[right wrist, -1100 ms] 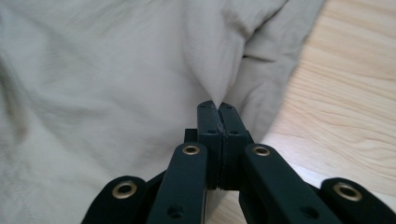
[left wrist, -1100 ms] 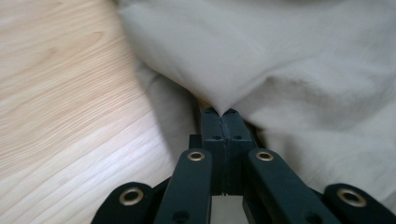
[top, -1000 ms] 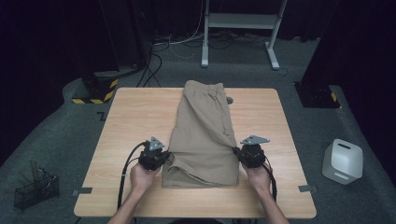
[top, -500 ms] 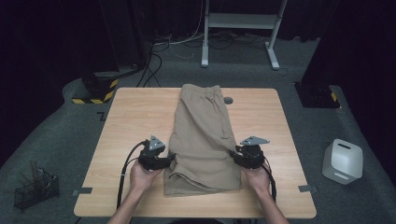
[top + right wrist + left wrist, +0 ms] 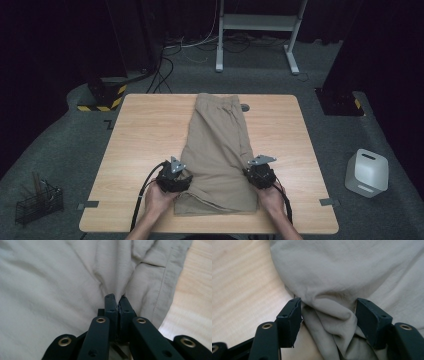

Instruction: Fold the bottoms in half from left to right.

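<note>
Khaki shorts (image 5: 220,145) lie folded lengthwise down the middle of the wooden table (image 5: 145,130), waistband at the far end. My left gripper (image 5: 185,181) sits at their near left edge. In the left gripper view its jaws have just been opening and stand apart (image 5: 328,306), with a loose bunched fold of the shorts (image 5: 332,312) between them. My right gripper (image 5: 253,177) is at the near right edge. In the right gripper view it (image 5: 117,298) is shut on a pinched ridge of the fabric (image 5: 115,277), beside the seamed edge.
A small grey disc (image 5: 245,107) lies by the waistband. On the floor stand a white canister (image 5: 367,172) to the right, a wire basket (image 5: 37,202) to the left and a white desk frame (image 5: 260,30) behind. Bare wood flanks the shorts.
The shorts have slid toward the near table edge and both hands came back with them. The left jaws have opened.
</note>
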The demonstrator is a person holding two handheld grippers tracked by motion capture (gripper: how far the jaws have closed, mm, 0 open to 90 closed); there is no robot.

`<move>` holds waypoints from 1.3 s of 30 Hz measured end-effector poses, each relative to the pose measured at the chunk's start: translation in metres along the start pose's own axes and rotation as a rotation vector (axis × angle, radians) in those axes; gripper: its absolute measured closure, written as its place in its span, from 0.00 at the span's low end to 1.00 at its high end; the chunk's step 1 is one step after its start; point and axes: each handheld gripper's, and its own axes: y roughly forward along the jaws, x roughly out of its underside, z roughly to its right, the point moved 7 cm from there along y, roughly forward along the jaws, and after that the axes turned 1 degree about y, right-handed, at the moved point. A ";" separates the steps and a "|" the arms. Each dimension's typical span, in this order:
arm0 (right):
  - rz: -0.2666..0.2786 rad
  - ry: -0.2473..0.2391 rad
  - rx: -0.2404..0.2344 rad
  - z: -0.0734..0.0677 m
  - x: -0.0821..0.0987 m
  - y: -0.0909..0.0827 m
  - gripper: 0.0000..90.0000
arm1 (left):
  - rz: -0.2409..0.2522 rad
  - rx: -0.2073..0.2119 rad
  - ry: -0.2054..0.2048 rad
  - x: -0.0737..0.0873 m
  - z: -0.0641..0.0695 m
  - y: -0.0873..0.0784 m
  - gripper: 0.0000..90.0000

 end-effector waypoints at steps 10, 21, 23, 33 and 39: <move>0.113 0.078 -0.077 0.002 -0.008 -0.022 0.67 | 0.063 0.072 -0.091 -0.011 -0.008 -0.014 0.41; 0.140 0.187 -0.037 0.027 -0.050 0.004 0.66 | 0.012 -0.024 -0.094 -0.024 -0.023 0.025 0.38; 0.127 0.201 -0.025 0.030 -0.052 0.012 0.66 | 0.023 -0.018 -0.114 -0.020 -0.024 0.027 0.38; 0.045 0.158 -0.013 0.025 -0.049 0.040 0.88 | 0.076 -0.034 -0.120 -0.016 -0.025 0.028 0.34; 0.047 0.128 0.012 0.028 -0.051 0.035 1.00 | 0.078 -0.034 -0.121 -0.016 -0.024 0.028 0.34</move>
